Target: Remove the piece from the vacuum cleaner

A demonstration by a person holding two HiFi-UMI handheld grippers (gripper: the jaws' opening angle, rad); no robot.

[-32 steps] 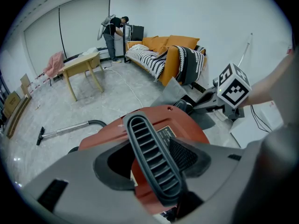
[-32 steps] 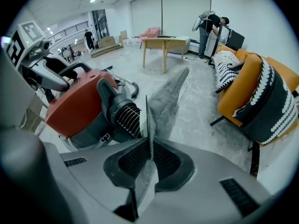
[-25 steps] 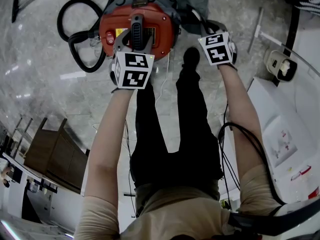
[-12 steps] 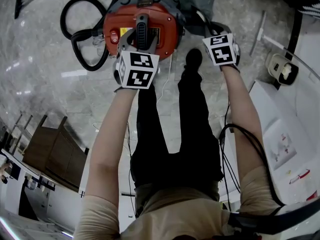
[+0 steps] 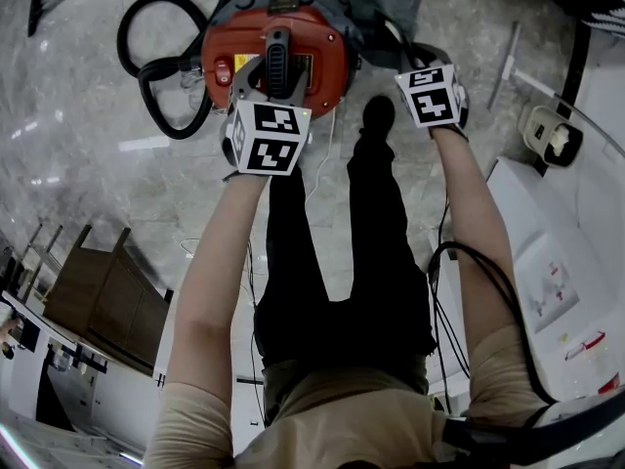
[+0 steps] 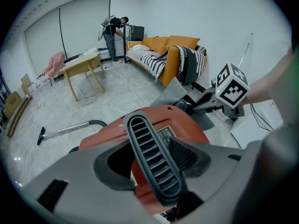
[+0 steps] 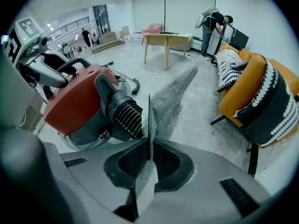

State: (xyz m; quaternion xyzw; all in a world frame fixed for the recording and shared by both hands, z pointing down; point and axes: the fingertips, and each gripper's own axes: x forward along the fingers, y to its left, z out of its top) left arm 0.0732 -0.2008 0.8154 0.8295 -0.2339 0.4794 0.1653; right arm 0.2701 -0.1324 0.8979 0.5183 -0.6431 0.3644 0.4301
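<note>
So the red vacuum cleaner [image 5: 317,52] is sitting on the marble floor [image 5: 88,174] with its black hose [image 5: 146,62] looped off to one side. The left tongs [image 5: 262,86] are clamped on the ribbed black handle [image 6: 152,157] on top of the vacuum, which fills the gap between the pads. The right tongs [image 7: 148,160] are squeezed nearly together on a thin grey mesh piece [image 7: 170,94]. It stands edge-on between the pads and stretches out just beside the vacuum's ribbed black port [image 7: 122,113]. Whether it's touching the vacuum, I can't tell.
</note>
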